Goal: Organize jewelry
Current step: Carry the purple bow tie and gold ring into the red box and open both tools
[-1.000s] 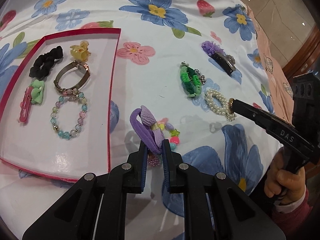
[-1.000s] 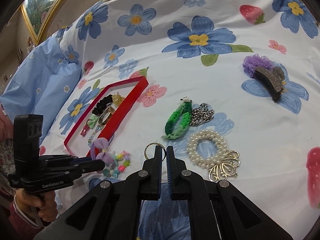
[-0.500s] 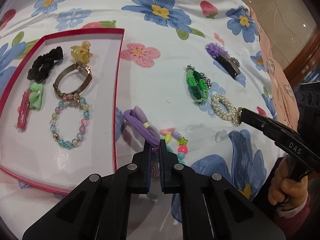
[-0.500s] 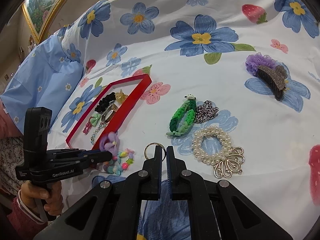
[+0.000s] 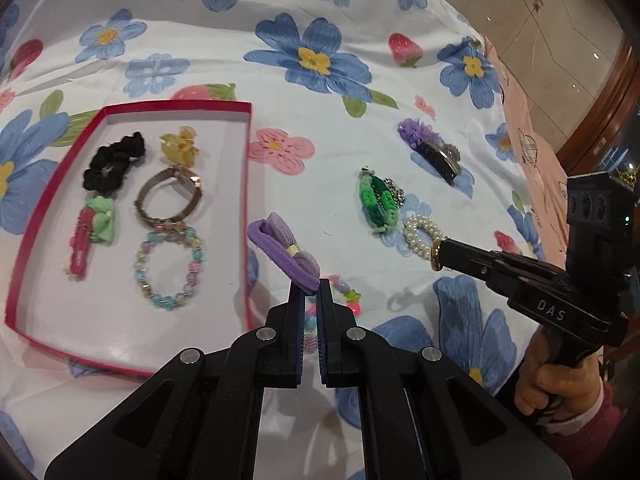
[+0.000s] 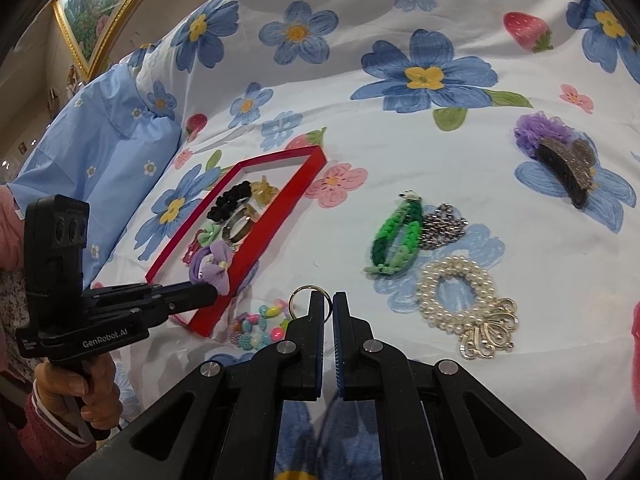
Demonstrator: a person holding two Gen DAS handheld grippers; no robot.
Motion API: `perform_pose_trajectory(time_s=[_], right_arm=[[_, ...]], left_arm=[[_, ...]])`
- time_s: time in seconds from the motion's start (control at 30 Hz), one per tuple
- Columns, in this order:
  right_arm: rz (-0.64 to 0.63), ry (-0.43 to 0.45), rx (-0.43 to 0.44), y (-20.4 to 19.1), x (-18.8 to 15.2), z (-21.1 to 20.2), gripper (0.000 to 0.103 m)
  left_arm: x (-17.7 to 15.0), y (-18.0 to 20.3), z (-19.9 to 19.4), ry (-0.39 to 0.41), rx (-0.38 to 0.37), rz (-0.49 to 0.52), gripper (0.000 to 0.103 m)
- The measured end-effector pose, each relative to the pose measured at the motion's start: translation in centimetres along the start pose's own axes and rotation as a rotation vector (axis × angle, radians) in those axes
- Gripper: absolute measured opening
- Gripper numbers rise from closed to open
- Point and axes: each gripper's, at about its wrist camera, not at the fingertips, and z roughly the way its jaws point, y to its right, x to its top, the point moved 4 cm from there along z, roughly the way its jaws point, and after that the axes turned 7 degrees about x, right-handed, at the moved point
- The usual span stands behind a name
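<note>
My left gripper (image 5: pixel 310 289) is shut on a purple bow hair tie (image 5: pixel 285 252) and holds it above the bedsheet, near the right rim of the red tray (image 5: pixel 247 216). From the right wrist view the left gripper (image 6: pixel 210 290) holds the purple hair tie (image 6: pixel 214 265) over the tray's rim (image 6: pixel 280 224). My right gripper (image 6: pixel 328 300) is shut on a gold ring (image 6: pixel 302 296), lifted above the sheet. In the left wrist view the right gripper (image 5: pixel 442 252) shows with the ring (image 5: pixel 435 254) at its tip.
The tray holds a black scrunchie (image 5: pixel 112 162), yellow claw clip (image 5: pixel 179 147), metal bracelet (image 5: pixel 168 200), green-pink clip (image 5: pixel 94 232) and bead bracelet (image 5: pixel 168 268). On the sheet lie a colourful bead bracelet (image 6: pixel 256 326), green braided band (image 6: pixel 396 236), pearl bracelet (image 6: pixel 456 288) and purple-black hair clip (image 6: pixel 560 152).
My left gripper has lifted the purple hair tie off the colourful beads and carried it left toward the tray. My right gripper keeps the ring, barely moved.
</note>
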Motion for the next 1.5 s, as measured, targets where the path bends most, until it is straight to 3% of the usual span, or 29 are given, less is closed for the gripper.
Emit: perform_pose_trajectory(time_s=[0.4, 0.8, 1.2, 1.5], right_arm=[[-0.068, -0.055, 0.074, -4.7, 0.7, 3.7, 0.004], [-0.174, -0.152, 0.138, -10.7, 1.7, 10.1, 0.004], [-0.286, -0.273, 0.069, -12.2, 1.5, 16.6, 0.004], [-0.353, -0.327, 0.027, -12.5, 1.3, 18.5, 0.005]], left_arm=[[-0.7, -5.7, -2.8, 0.048, 0.056, -0.1, 0.004], [-1.8, -11.6, -2.7, 0.031, 0.063, -0.214, 0.004], [-2.1, -14.5, -0.5, -0.011, 0.041, -0.264, 0.004], [-2.5, -15.5, 1.0, -0.049, 0.018, -0.296, 0.004]])
